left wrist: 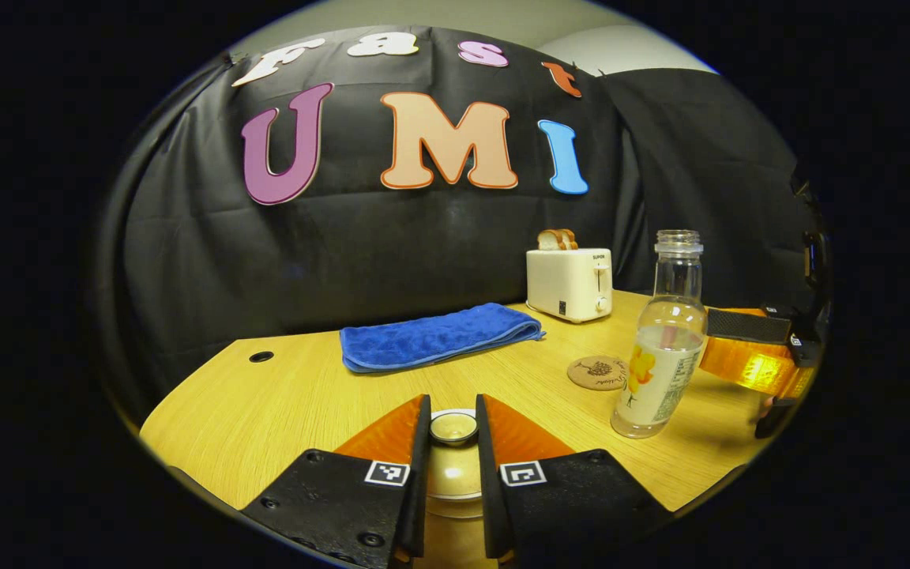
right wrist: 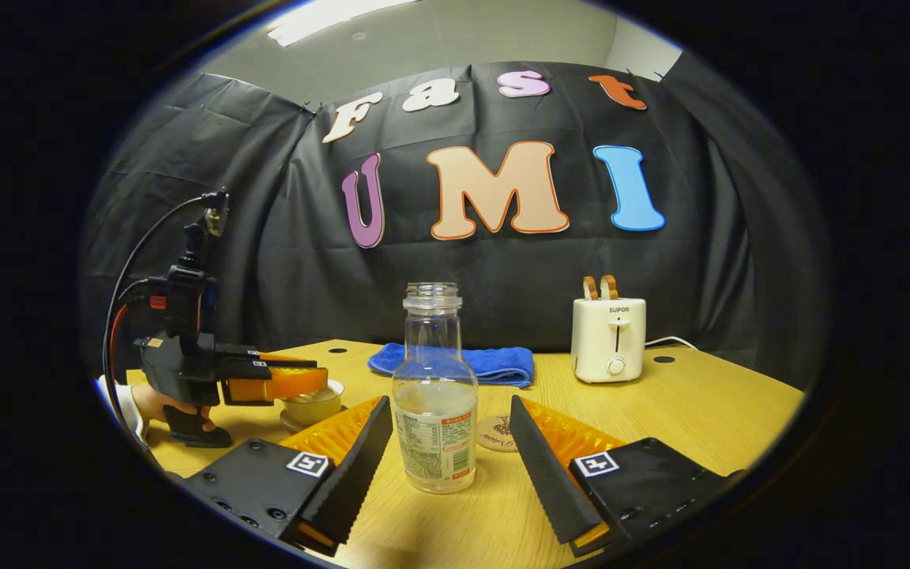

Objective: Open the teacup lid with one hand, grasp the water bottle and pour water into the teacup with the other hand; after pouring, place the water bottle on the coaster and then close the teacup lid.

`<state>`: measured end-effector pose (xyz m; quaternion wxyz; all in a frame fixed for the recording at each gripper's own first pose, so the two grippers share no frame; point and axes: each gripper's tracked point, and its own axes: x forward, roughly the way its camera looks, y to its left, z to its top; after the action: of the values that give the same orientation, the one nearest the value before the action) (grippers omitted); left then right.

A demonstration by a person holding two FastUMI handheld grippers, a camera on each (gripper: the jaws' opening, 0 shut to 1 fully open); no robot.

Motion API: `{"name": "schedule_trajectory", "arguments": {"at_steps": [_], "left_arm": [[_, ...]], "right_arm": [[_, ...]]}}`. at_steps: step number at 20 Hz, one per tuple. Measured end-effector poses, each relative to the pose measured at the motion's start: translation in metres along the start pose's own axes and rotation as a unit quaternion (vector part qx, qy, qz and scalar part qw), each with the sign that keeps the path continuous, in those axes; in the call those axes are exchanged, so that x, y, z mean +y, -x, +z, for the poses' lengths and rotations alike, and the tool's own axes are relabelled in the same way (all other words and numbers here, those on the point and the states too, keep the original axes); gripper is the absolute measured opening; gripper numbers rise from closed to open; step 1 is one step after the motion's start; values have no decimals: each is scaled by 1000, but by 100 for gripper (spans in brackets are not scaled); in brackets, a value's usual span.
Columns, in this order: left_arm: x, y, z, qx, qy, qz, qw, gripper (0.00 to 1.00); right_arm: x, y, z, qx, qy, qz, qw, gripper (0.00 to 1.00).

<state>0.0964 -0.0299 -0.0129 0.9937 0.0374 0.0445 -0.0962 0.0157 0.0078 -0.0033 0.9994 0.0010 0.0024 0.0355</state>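
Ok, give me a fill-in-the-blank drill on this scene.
1. The left claw is closed around the teacup's ____.
2. The water bottle stands between the right claw's ____ fingers.
3. The bread slices sit in the ____.
4. The folded towel is ____.

Missing words: lid; open; toaster; blue

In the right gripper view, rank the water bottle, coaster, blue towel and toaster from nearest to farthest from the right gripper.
1. Water bottle: standing between the open jaws of the right gripper.
2. Coaster: just behind the bottle, slightly right.
3. Blue towel: folded, farther back near the centre.
4. Toaster: back right; its depth is close to the towel's.
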Motion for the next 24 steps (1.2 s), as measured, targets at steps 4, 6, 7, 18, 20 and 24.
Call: {"name": "schedule_trajectory", "arguments": {"at_steps": [4,6,7,18,20,24], "left_arm": [[9,9,5,-22,19,17,999,27],[11,15,8,-34,26,19,999,27],[13,17,7,-35,26,22,999,27],[37,53,11,-67,30,56,996,27],[43,58,10,-66,31,60,996,27],[59,66,8,-66,32,81,994,27]], "right_arm": [[4,-4,0,2,-1,14,1000,96],[6,-7,-2,6,-1,22,1000,94],[7,-7,-3,7,-1,23,1000,94],[8,-39,-22,62,3,11,998,98],[8,-45,-28,79,4,5,997,96],[9,-56,-37,107,4,0,994,96]]}}
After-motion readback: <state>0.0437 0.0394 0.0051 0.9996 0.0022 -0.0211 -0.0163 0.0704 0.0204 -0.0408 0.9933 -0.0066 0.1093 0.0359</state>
